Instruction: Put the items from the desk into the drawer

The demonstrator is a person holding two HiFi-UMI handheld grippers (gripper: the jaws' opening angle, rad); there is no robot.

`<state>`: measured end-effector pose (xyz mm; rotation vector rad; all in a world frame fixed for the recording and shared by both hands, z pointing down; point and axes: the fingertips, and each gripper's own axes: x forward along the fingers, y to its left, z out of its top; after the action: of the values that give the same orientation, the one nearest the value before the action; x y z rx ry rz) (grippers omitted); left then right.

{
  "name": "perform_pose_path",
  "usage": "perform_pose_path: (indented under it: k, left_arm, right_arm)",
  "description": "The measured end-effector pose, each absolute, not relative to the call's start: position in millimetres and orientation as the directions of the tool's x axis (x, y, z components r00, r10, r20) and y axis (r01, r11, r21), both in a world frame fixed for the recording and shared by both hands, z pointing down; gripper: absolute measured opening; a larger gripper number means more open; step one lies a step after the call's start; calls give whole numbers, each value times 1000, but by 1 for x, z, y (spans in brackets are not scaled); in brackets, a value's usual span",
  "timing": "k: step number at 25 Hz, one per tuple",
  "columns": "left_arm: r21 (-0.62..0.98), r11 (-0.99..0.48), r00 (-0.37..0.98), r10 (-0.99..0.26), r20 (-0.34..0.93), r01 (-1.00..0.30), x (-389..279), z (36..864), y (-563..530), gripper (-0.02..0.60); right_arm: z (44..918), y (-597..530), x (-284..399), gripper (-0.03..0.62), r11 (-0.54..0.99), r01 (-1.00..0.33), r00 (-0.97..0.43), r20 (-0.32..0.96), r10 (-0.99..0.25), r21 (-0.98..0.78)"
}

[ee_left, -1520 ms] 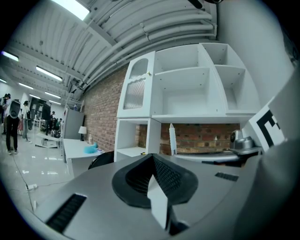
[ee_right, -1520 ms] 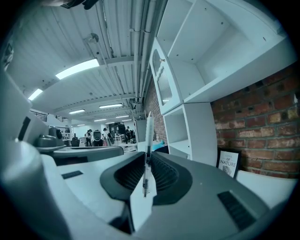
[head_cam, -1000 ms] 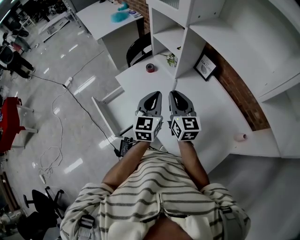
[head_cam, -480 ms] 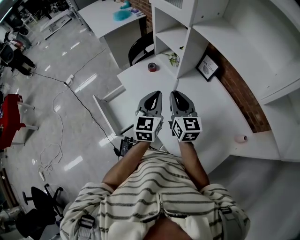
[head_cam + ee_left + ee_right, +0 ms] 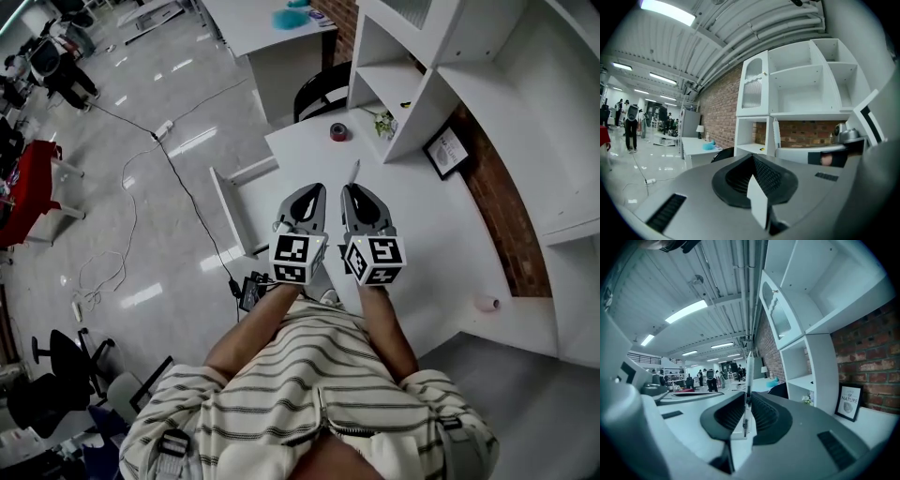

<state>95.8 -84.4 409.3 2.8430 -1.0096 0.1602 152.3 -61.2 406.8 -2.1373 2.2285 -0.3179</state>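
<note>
White desk (image 5: 441, 234); right gripper (image 5: 356, 190) clamps pen (image 5: 354, 172); left gripper (image 5: 313, 190) closed.

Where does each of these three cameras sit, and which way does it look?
Head view: on the person's head, looking steeply down at the desk; striped shirt, forearms, left gripper, right gripper show.
Left gripper view: rides the left gripper, looking along its shut jaws toward the shelf unit.
Right gripper view: rides the right gripper, along jaws shut on a pen.
Shared: the framed picture, in head and right gripper views.
</note>
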Motion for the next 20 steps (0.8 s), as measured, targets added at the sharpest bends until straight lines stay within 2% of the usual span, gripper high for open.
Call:
perform_pose_path:
  k: [11, 20]
  left_arm:
    - [82, -615, 620, -769, 155, -784, 3, 417, -114, 6]
    - [98, -508, 517, -839, 171, -856, -61, 423, -128, 6]
  right_arm:
    - [413, -104, 63, 52, 235, -954, -260, 126, -957, -183]
    - [419, -125, -2, 52, 355, -916, -383, 148, -912, -187]
